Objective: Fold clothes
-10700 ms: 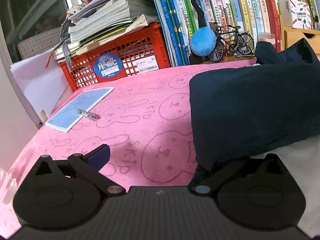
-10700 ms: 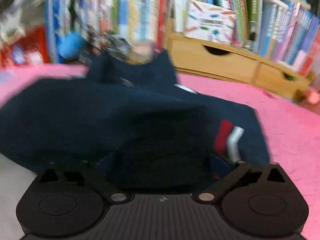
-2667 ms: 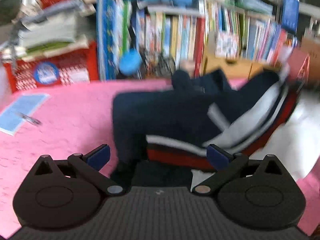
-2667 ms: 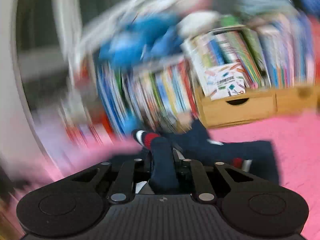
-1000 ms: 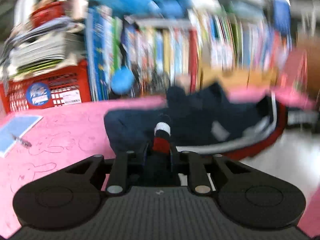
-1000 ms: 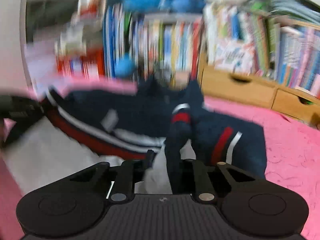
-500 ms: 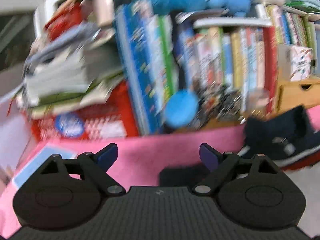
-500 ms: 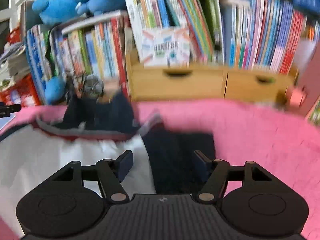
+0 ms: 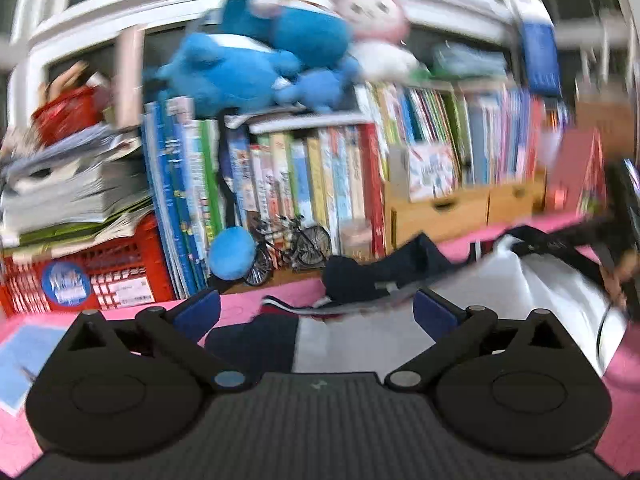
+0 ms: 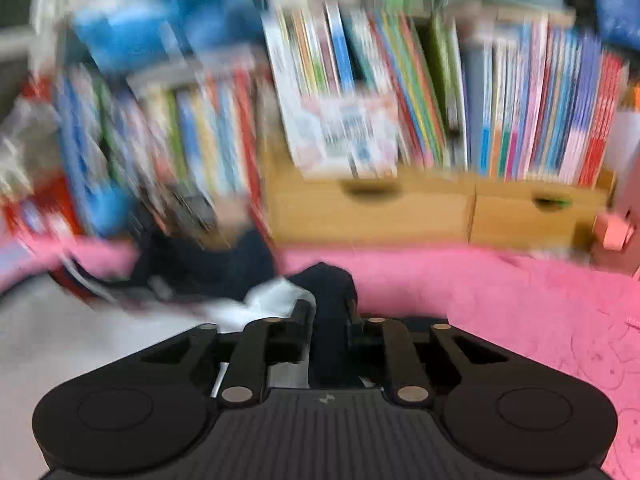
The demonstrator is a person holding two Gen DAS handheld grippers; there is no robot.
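Observation:
A navy jacket (image 9: 360, 276) with a white lining (image 9: 540, 288) and red-and-white striped trim lies spread on the pink cloth (image 9: 248, 306). My left gripper (image 9: 314, 312) hovers over its near edge with the jaws opening wide and nothing pressed between the blue pads (image 9: 196, 312). In the right wrist view, which is blurred, my right gripper (image 10: 330, 312) is closing. A fold of the navy jacket (image 10: 332, 280) fills the narrow gap between its fingers, beside the white lining (image 10: 272, 296). A dark shape at the far right edge of the left wrist view is too blurred to tell.
Books (image 9: 320, 184) line the back, with plush toys (image 9: 248, 60) on top. Wooden drawers (image 10: 400, 212) stand below them. At back left are a red crate (image 9: 100, 272) under stacked papers, a blue ball (image 9: 232, 252) and a model bicycle (image 9: 288, 248). A blue booklet (image 9: 20, 360) lies at left.
My left gripper let go of the striped sleeve cuff and opened wide. My right gripper also dropped its cuff, opened, then closed on a navy fold at the jacket's right edge.

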